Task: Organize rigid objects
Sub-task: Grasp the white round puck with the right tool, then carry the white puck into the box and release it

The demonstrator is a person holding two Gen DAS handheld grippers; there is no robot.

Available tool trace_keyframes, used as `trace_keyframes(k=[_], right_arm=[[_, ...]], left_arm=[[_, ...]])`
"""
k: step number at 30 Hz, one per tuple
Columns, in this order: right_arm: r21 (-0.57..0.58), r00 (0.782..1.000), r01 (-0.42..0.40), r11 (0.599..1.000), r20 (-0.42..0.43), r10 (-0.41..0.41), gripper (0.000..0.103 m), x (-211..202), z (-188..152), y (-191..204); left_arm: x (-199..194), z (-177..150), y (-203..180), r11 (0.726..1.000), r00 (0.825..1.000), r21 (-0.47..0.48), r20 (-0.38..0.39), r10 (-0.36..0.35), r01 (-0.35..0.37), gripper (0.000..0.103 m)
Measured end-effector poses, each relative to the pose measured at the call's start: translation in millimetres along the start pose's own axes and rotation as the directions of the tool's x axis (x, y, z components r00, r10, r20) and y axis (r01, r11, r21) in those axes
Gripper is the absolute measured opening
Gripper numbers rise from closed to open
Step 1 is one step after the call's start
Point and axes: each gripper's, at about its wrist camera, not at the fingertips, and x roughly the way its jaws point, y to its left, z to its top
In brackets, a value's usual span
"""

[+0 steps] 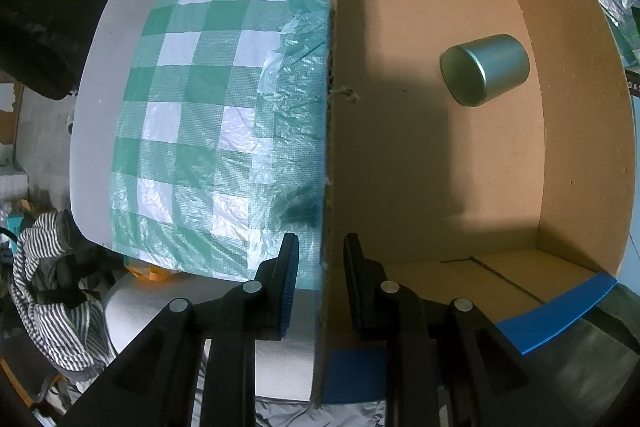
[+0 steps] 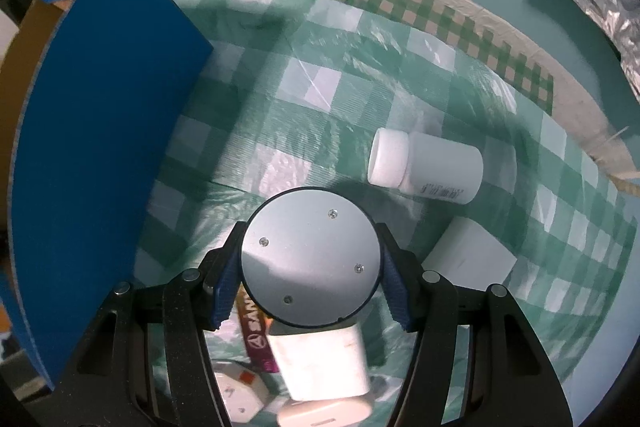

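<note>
My left gripper [image 1: 320,241] points down and is shut on the top edge of the cardboard box's wall [image 1: 328,131], one finger on each side. A grey-green round tin [image 1: 484,69] lies on its side on the box floor. In the right wrist view, my right gripper [image 2: 310,235] points down and grips a second round grey tin [image 2: 310,259], with a blue pad pressing on each side. That tin's flat end, which has small screws, faces the camera. A white pill bottle [image 2: 428,167] lies on the green checked cloth [image 2: 320,87] beyond it.
The box's blue outer side [image 2: 100,147] rises at the left of the right wrist view. A white block [image 2: 468,255] sits to the right of the tin, with a white charger [image 2: 320,363] and other small items beneath the gripper. Striped fabric [image 1: 44,287] lies off the table edge.
</note>
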Motion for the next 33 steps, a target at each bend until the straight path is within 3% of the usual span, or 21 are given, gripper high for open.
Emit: trace_keyframes(k=[8, 19, 33], right_arm=[[0.016, 0.999, -0.031, 0.999, 0.044, 0.031, 0.062, -22, 5, 14], [-0.050, 0.994, -0.046, 0.998, 0.092, 0.051, 0.062, -61, 19, 32], [-0.215, 0.984, -0.066, 0.974, 0.147, 0.099, 0.062, -100, 60, 101]], left_arm=[[-1, 2, 1, 1.000, 1.000, 0.005, 0.001, 0.002, -0.002, 0.023], [-3, 6, -3, 1.000, 1.000, 0.019, 0.005, 0.003, -0.003, 0.023], [-3, 8, -3, 1.000, 1.000, 0.025, 0.006, -0.003, 0.003, 0.023]])
